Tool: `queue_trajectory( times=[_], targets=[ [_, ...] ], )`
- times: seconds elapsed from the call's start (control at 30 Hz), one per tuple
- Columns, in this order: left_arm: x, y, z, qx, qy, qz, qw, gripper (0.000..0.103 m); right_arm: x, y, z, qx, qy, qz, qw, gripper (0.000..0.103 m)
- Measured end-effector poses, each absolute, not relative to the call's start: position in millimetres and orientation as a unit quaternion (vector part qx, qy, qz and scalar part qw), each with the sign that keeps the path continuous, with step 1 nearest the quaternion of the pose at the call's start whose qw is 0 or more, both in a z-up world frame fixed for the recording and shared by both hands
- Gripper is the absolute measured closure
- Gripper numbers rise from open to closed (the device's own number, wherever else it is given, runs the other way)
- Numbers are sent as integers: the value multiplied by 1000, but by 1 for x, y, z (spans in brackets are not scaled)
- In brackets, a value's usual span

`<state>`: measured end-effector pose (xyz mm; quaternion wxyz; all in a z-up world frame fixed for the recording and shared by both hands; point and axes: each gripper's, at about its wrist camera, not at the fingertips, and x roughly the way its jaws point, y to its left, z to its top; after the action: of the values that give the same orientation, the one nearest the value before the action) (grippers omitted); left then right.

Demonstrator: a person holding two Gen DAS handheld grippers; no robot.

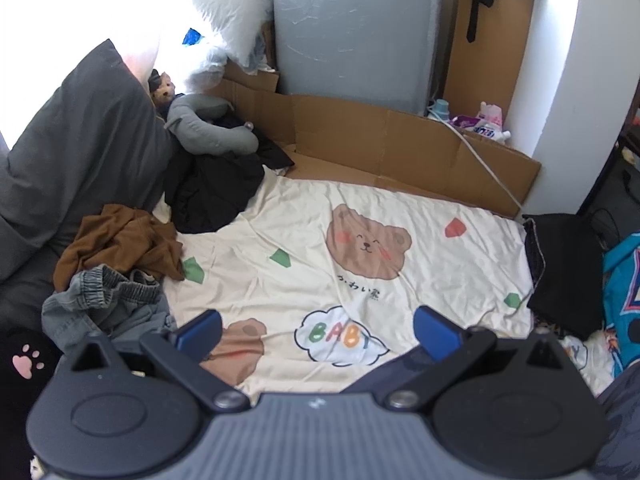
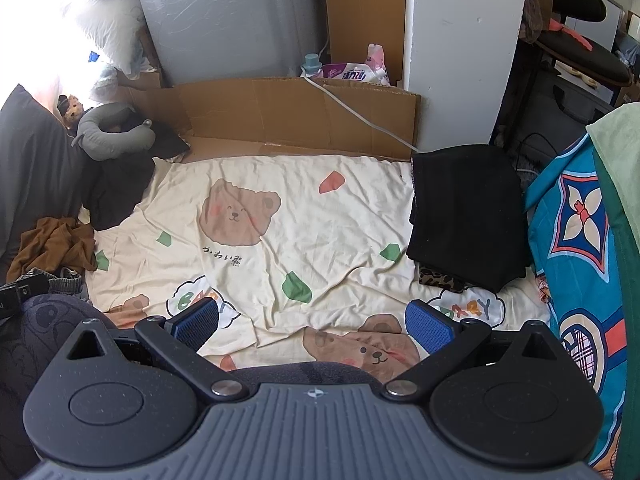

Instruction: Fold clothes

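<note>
A heap of unfolded clothes lies at the left of the cream bear-print sheet: a brown garment, grey-blue denim shorts and a black garment. In the right wrist view the brown garment and black garment sit at the far left. A folded black garment rests on a leopard-print piece at the sheet's right edge, also visible as the folded black garment. My left gripper hovers open over the sheet, just right of the shorts. My right gripper is open above the sheet's near edge, empty.
A dark grey pillow and grey neck pillow lie at the left. Flattened cardboard lines the back below a grey cabinet. A white cable crosses the cardboard. A turquoise patterned blanket borders the right.
</note>
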<state>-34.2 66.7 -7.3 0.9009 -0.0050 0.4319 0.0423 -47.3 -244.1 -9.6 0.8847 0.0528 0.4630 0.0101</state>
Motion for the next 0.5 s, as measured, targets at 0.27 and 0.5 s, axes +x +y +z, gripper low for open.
queue_trajectory(
  times=[0.27,0.5],
  targets=[
    [-34,70,-8,-12,434,41,900,0,-47,-243,-9,53,463,9,885,1],
    [-32,72,-10,-21,438,37,898,0,-48,-243,-9,53,463,8,885,1]
  ],
)
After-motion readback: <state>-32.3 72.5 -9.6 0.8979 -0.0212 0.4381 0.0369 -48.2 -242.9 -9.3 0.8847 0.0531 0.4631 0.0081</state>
